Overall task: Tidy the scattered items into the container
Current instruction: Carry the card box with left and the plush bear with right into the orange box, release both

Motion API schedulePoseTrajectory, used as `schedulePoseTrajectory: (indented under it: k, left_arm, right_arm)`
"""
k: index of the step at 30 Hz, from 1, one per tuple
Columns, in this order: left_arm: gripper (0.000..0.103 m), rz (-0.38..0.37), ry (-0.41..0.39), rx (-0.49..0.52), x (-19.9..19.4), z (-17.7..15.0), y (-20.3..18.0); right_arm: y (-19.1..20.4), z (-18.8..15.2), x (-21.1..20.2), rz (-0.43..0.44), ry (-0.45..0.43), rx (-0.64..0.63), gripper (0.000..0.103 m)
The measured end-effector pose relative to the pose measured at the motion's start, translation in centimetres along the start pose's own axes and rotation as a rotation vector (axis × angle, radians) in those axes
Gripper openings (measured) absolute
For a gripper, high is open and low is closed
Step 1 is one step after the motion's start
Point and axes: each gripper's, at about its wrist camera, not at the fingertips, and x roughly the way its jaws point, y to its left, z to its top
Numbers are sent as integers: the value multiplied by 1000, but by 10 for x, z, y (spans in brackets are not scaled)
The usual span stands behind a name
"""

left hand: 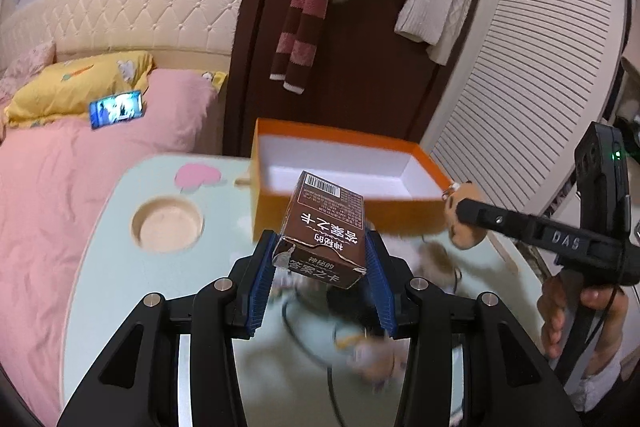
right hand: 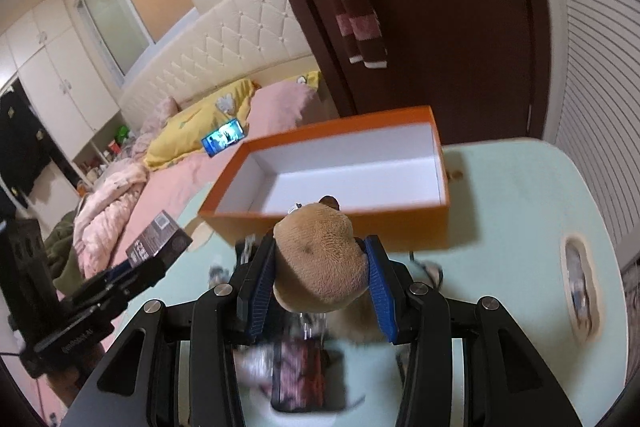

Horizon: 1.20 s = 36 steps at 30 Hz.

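My left gripper [left hand: 320, 247] is shut on a small brown box [left hand: 324, 227] with white print and a barcode, held above the mint-green table [left hand: 116, 267]. The same brown box [right hand: 158, 237] shows at the left of the right wrist view. My right gripper [right hand: 320, 259] is shut on a tan plush toy [right hand: 320, 259], seen from the side as the plush toy [left hand: 466, 223] at the right of the left wrist view. The orange container [left hand: 344, 215] with its white inside [right hand: 352, 175] stands just beyond both grippers, with nothing visible in it.
Blurred small items and a dark cable [left hand: 304, 339] lie on the table under the left gripper; a dark patterned item [right hand: 300, 375] lies under the right one. A round recess [left hand: 167, 225] sits in the tabletop. A pink bed [left hand: 80, 167] with a lit phone [left hand: 116, 109] borders the table.
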Motion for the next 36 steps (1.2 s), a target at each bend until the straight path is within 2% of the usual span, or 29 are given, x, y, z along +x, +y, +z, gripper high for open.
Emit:
schedulePoseTrajectory:
  k: [6, 10, 15, 23, 26, 27, 28, 30, 33, 36]
  left_arm:
    - [45, -32, 25, 22, 37, 48, -6]
    - [45, -27, 38, 42, 64, 65, -6]
    - [45, -33, 104, 7, 98, 66, 2]
    - [45, -59, 157, -7, 113, 61, 9]
    - [46, -71, 162, -37, 113, 59, 13]
    - [49, -78, 160, -44, 112, 58, 14]
    - [61, -82, 157, -51, 111, 58, 15]
    - [72, -110, 151, -64, 106, 57, 18]
    - [73, -155, 133, -110, 91, 57, 26]
    - [73, -144, 97, -129, 73, 57, 34]
  right_arm:
    - [-1, 33, 23, -24, -20, -32, 43]
    - [-6, 48, 42, -49, -7, -53, 43]
    - [-22, 48, 69, -64, 48, -23, 43]
    - [-24, 47, 89, -107, 75, -49, 44]
    - [-21, 46, 89, -129, 59, -77, 49]
    - [-21, 46, 88, -132, 51, -83, 51]
    - [-20, 46, 87, -138, 42, -86, 58]
    - [-20, 46, 83, -151, 22, -82, 66]
    - [-24, 47, 75, -140, 3, -57, 66]
    - [-27, 47, 64, -141, -14, -40, 66]
